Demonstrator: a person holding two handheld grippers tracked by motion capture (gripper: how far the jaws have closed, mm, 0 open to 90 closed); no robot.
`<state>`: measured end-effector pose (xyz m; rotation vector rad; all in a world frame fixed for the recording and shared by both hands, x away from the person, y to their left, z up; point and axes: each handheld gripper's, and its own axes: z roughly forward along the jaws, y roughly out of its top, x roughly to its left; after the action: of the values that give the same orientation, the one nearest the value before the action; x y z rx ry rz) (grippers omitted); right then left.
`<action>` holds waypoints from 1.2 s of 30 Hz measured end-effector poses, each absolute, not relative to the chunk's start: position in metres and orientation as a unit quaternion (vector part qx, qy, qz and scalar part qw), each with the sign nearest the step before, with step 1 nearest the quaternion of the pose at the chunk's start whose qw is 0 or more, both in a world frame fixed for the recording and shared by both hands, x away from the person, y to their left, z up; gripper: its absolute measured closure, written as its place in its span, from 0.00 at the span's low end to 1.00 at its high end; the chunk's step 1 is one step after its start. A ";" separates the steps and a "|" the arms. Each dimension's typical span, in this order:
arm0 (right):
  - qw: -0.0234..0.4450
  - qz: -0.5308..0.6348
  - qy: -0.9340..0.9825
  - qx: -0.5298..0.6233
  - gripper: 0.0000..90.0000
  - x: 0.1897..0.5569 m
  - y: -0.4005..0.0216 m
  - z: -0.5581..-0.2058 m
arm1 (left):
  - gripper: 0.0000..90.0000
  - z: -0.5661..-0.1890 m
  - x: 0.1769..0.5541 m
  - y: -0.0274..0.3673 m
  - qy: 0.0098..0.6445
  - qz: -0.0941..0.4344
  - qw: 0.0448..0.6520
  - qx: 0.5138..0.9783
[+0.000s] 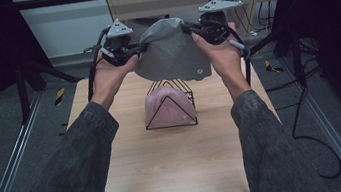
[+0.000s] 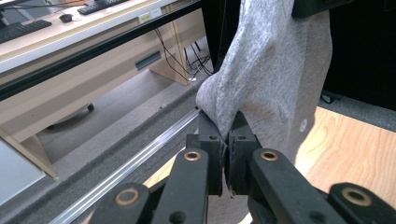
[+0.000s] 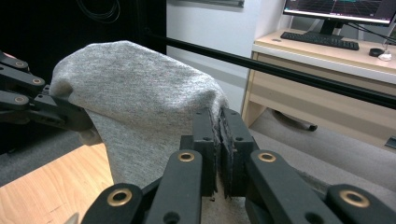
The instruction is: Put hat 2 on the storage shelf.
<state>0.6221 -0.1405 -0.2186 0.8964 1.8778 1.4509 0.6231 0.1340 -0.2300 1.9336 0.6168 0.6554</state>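
- High view: the grey cap (image 1: 170, 50) hangs in the air over the far half of the table (image 1: 169, 172), stretched between the two claws. The left claw (image 1: 138, 50) pinches its left edge and the right claw (image 1: 190, 28) its right edge, so the fabric spreads open like a hood. Directly below sits a black wire rack (image 1: 172, 102) with a pink cap (image 1: 167, 107) already tucked in it, which looks like the reason for holding the grey one spread and level: it is lined up to go down over the rack.
- Left gripper view: up close, the left claw (image 2: 228, 126) is clamped tight on a folded bit of the grey cap's (image 2: 271, 70) hem. A small round label (image 2: 303, 124) shows on the cloth, and the wooden table (image 2: 355, 154) lies beneath. The rack is not visible from here.
- Right gripper view: the right claw (image 3: 218, 119) bites the opposite rim, jaws closed on cloth. The grey cap (image 3: 140, 107) arches across to the left claw (image 3: 77, 122) at far left, showing how taut the span is, which the high view only hints at.
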 end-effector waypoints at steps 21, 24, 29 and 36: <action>0.275 0.526 0.728 0.343 0.96 0.628 -0.138 -0.254 | 0.97 -0.260 0.630 0.130 0.265 0.259 0.457 0.809; 0.273 0.526 0.728 0.344 0.96 0.628 -0.138 -0.255 | 0.97 -0.261 0.629 0.131 0.266 0.258 0.455 0.810; 0.265 0.525 0.734 0.339 0.96 0.626 -0.135 -0.260 | 0.97 -0.265 0.628 0.133 0.271 0.255 0.448 0.813; 0.263 0.514 0.743 0.338 0.96 0.625 -0.131 -0.268 | 0.97 -0.273 0.627 0.136 0.275 0.251 0.440 0.817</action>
<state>0.6247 -0.1307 -0.2683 0.9144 2.0108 1.3905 0.6268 0.1356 -0.2729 2.0288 0.6828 0.6230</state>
